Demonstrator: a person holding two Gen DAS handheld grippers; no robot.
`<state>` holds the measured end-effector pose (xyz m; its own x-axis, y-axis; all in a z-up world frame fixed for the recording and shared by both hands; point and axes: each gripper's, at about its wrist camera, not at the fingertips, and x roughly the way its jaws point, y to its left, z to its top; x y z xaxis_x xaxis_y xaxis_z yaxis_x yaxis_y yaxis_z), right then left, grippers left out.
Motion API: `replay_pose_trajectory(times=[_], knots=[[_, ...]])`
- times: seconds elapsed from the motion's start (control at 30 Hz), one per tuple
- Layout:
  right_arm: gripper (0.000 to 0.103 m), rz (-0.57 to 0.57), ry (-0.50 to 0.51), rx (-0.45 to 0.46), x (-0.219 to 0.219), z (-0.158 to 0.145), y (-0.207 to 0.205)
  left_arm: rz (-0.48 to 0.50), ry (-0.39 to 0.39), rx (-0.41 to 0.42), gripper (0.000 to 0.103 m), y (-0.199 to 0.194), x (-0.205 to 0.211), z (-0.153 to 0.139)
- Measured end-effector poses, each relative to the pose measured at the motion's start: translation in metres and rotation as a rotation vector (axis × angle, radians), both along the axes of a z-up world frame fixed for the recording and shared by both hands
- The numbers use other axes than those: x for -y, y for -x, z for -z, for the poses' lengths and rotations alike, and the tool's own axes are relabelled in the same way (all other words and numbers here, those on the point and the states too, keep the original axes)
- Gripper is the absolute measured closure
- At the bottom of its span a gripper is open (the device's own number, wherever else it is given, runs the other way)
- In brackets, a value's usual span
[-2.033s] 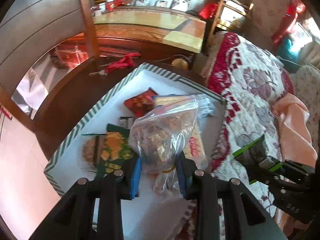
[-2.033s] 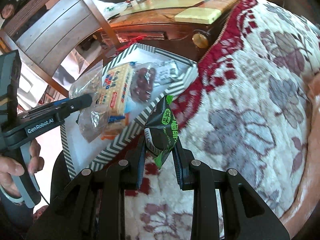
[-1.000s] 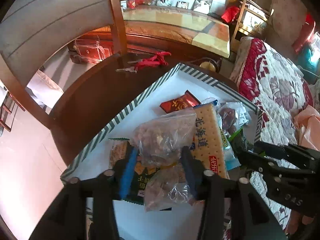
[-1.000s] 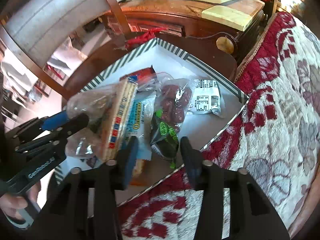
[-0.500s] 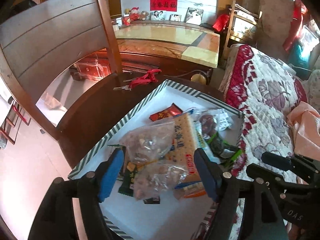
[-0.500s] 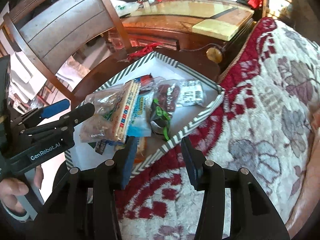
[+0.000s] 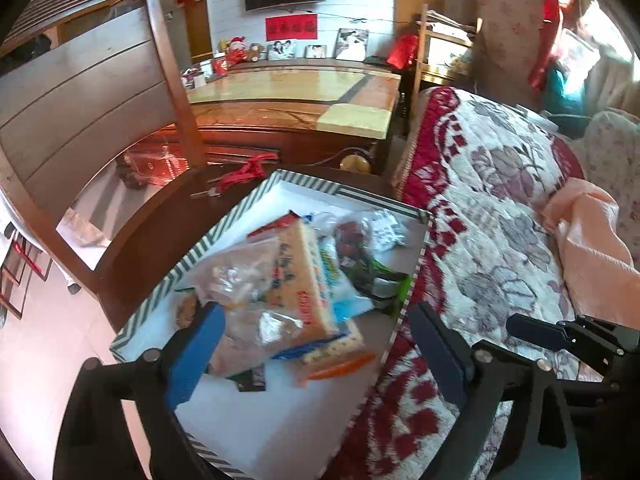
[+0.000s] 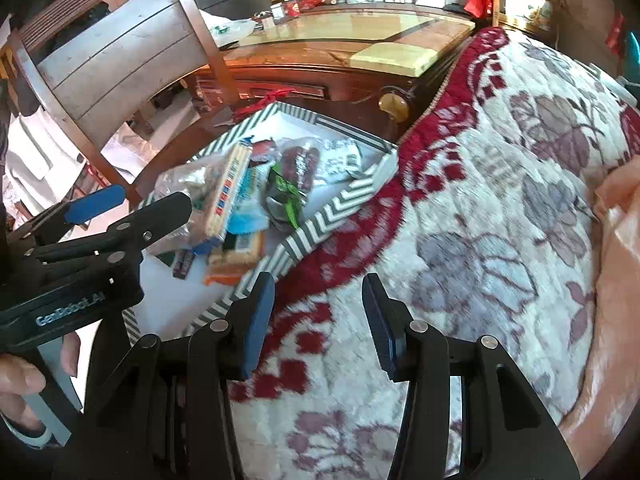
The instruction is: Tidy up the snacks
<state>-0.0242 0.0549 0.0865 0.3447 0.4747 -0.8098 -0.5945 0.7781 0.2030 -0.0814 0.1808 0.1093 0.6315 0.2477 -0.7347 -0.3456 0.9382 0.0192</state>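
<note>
A white box with a grey-striped rim point(image 7: 224, 236) point(image 8: 340, 200) sits on a dark wooden chair seat and holds a pile of snacks. On top lie a clear bag of brown snacks point(image 7: 236, 276) point(image 8: 180, 182), a cracker pack point(image 7: 308, 280) point(image 8: 228, 188), a dark green packet point(image 7: 372, 272) point(image 8: 286, 196) and a bag of red sausages point(image 8: 300, 164). My left gripper point(image 7: 316, 356) point(image 8: 132, 208) is open and empty, raised above the near part of the box. My right gripper point(image 8: 318, 320) is open and empty above the floral blanket, right of the box.
A red and white floral blanket point(image 7: 492, 216) point(image 8: 500, 184) covers the bed right of the box. A peach cloth point(image 7: 592, 236) lies on it. The chair back point(image 7: 100, 92) rises at left. A wooden table point(image 7: 296, 96) stands behind. A red ribbon with keys point(image 7: 244, 172) lies beyond the box.
My left gripper let go of the clear bag and my right gripper let go of the green packet; both lie in the box. Both grippers opened wide and drew back.
</note>
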Motion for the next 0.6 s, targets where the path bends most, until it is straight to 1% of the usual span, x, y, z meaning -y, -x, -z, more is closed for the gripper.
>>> replay_pose_trajectory(times=[0.27,0.43,0.6], knots=[[0.058,0.023,0.008,-0.025,0.023,0.007,0.005,0.006,-0.002,-0.029,0.007,0.001,0.014,0.005],[0.058,0.018,0.004,-0.030,0.025,0.007,0.008,0.014,-0.016,-0.027,0.007,0.005,0.019,0.003],[0.058,0.012,-0.003,-0.025,0.025,0.003,0.011,0.010,-0.005,-0.022,0.007,0.007,0.019,0.002]])
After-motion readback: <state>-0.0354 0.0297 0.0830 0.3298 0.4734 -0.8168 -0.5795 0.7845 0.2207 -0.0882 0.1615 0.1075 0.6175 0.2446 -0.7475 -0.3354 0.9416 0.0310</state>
